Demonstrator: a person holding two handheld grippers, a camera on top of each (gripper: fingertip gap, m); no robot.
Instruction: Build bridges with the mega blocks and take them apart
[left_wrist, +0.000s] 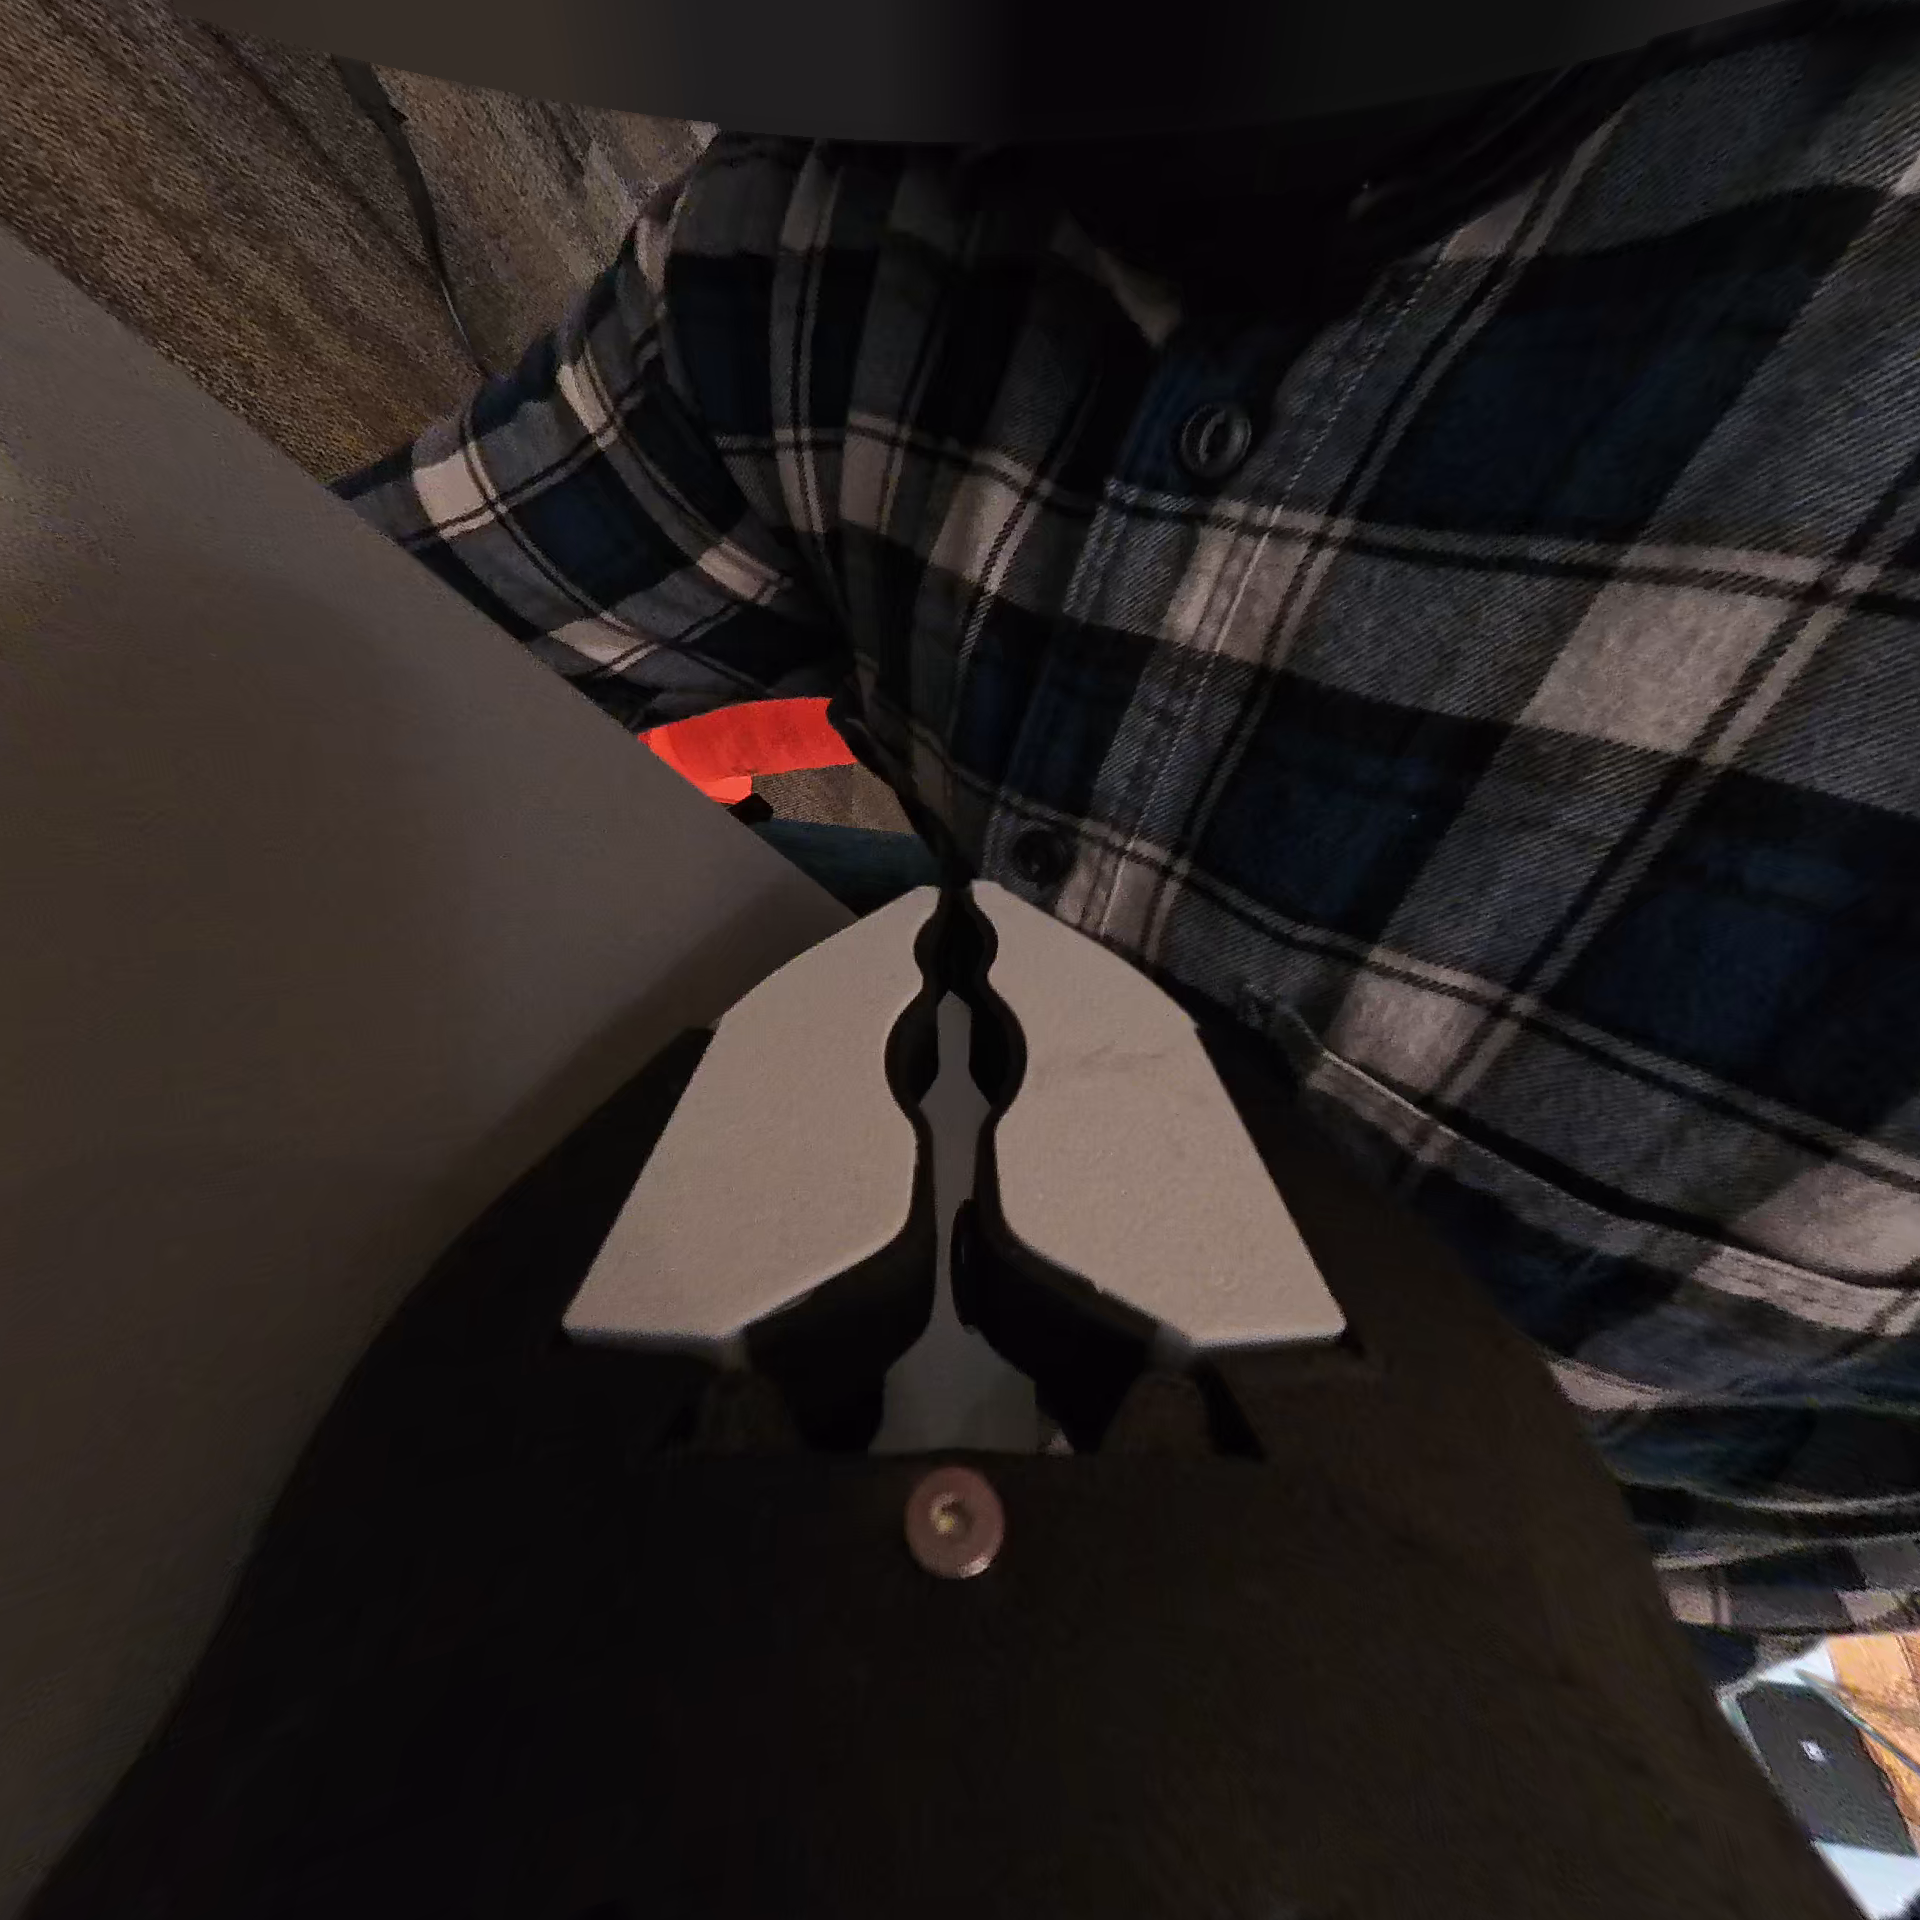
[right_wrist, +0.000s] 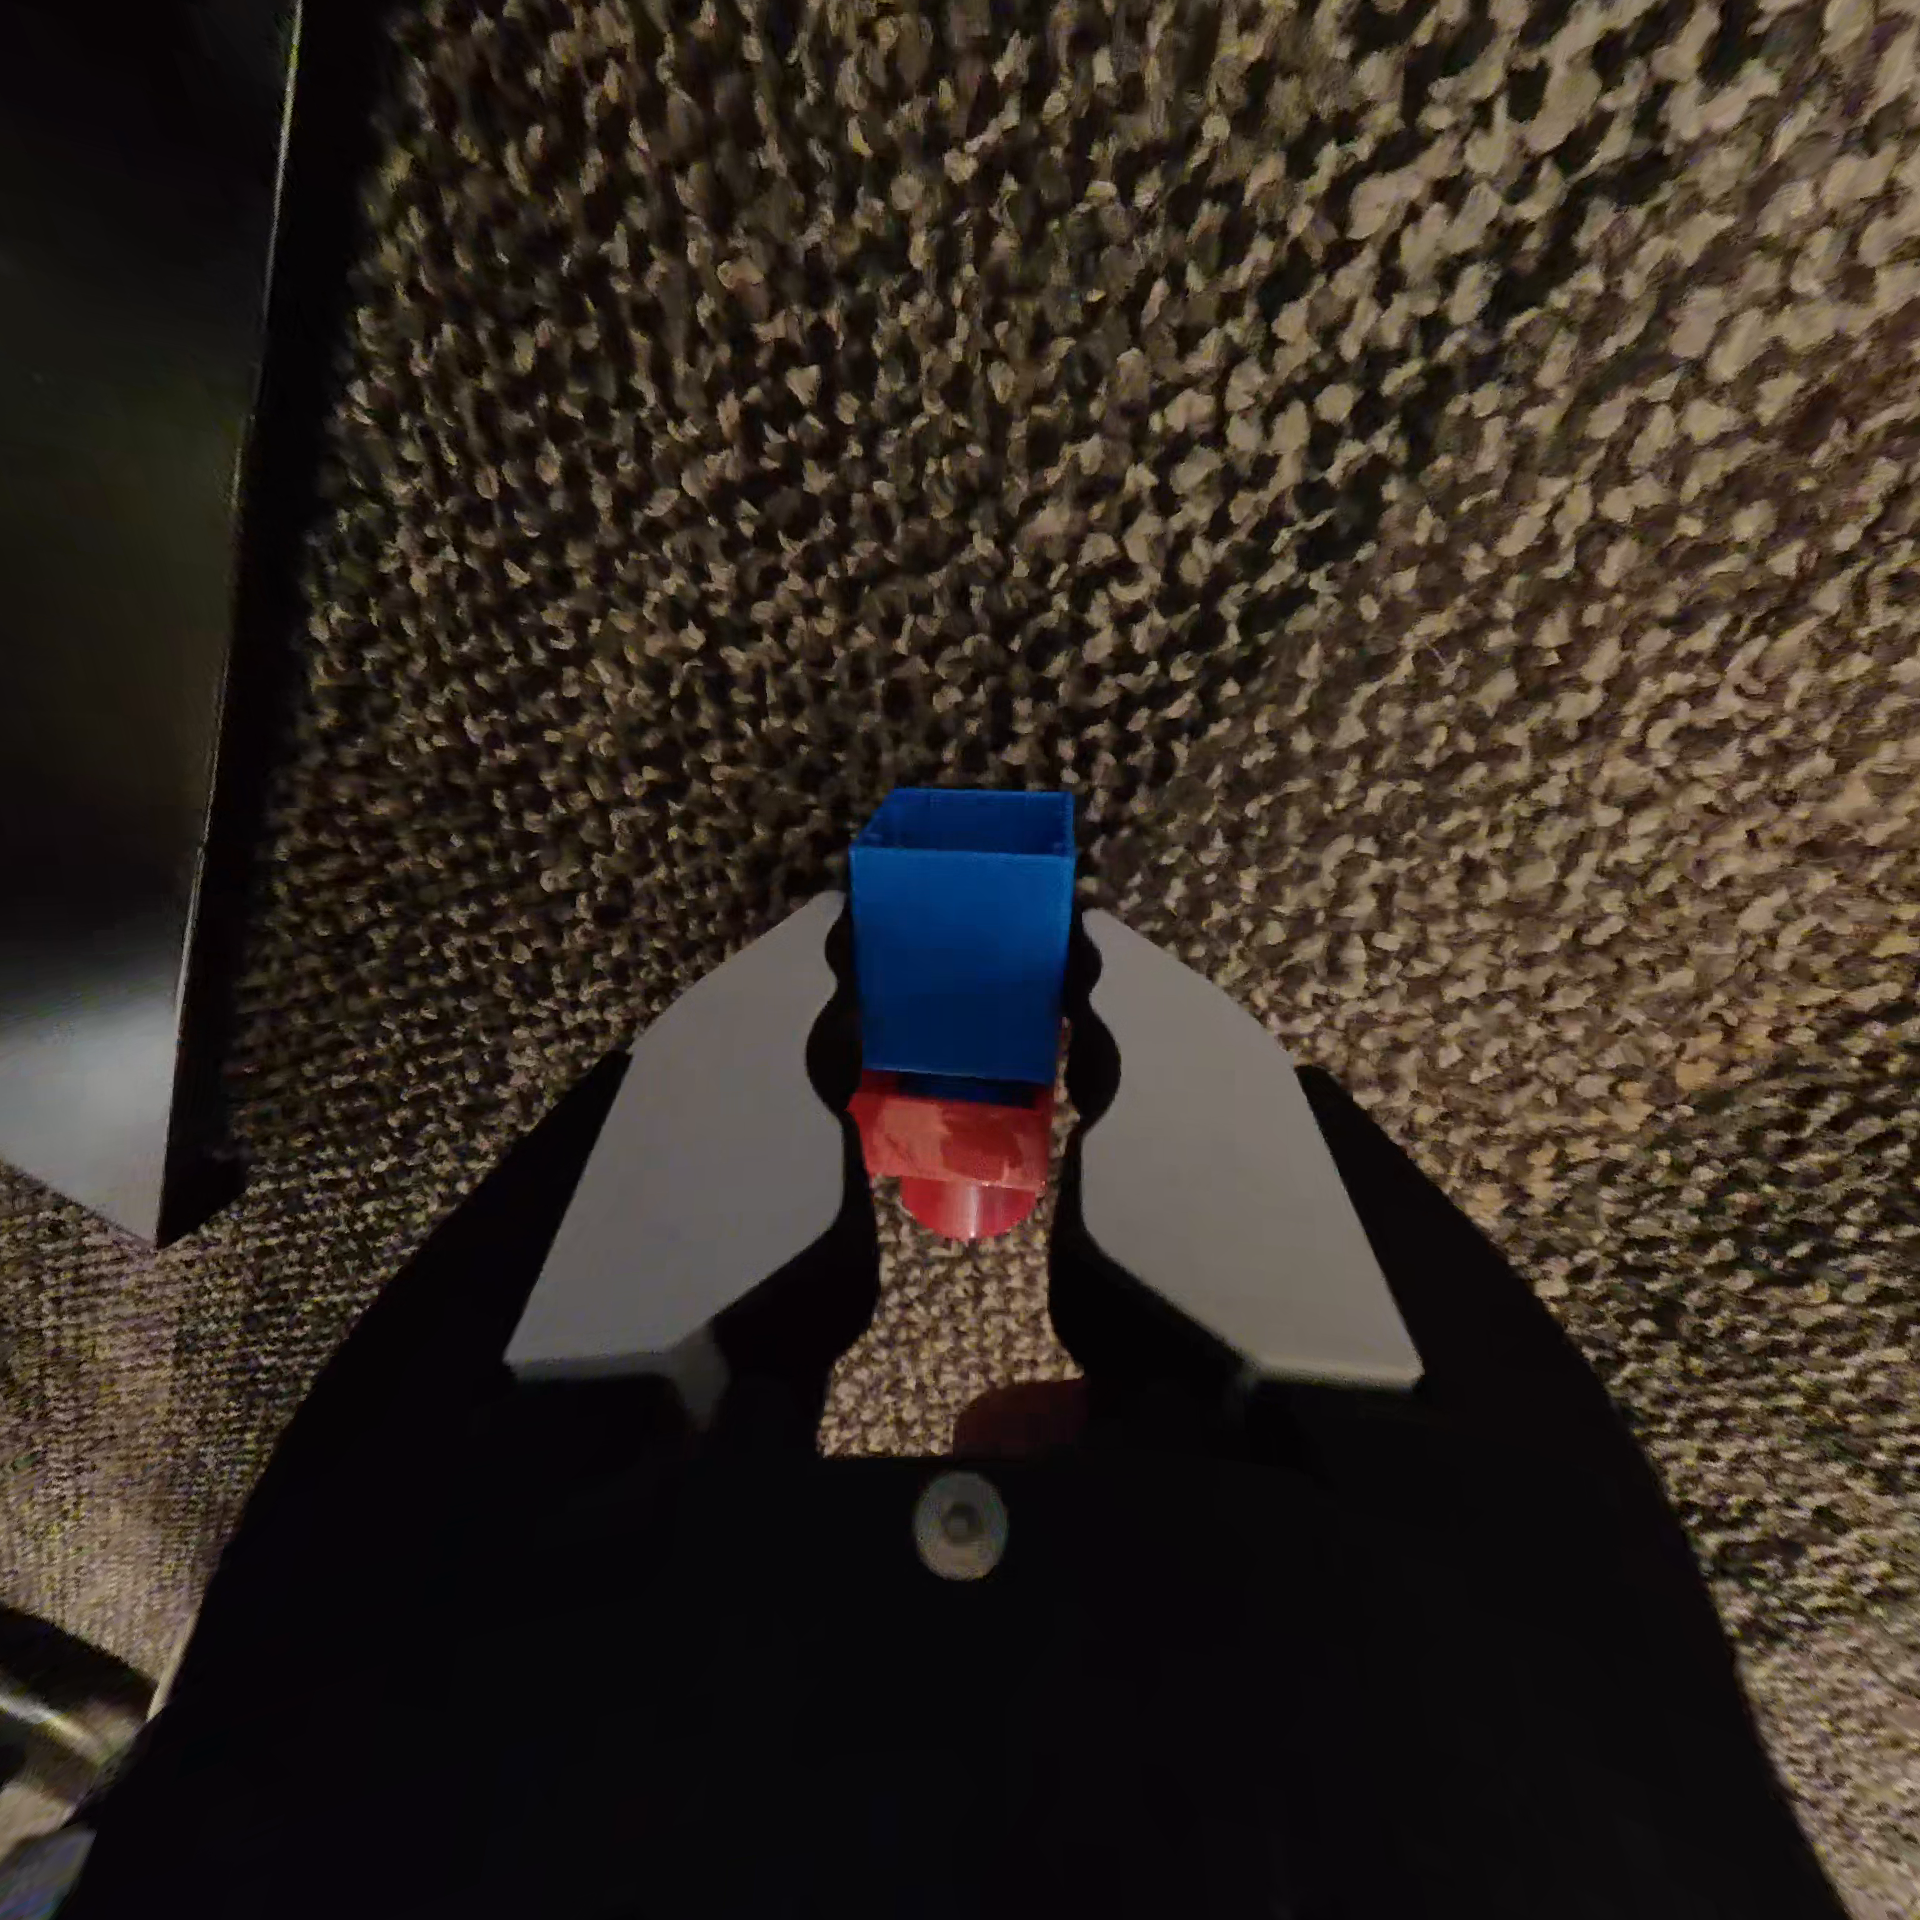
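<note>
Blue block (right_wrist: 961, 956) atop red block (right_wrist: 951, 1143)

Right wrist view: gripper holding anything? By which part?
Yes. The right gripper is shut on a hollow blue plastic block, pads pressing its two opposite side walls; a red plastic block is joined to its near end.

Speckled brown-and-tan carpet (right_wrist: 1351, 520) filling the floor, dark glossy furniture panel (right_wrist: 114, 520) standing at its left edge, person's blue, grey and black plaid shirt (left_wrist: 1455, 675) with dark buttons, plain grey slanted surface (left_wrist: 260, 883) beside it
</note>
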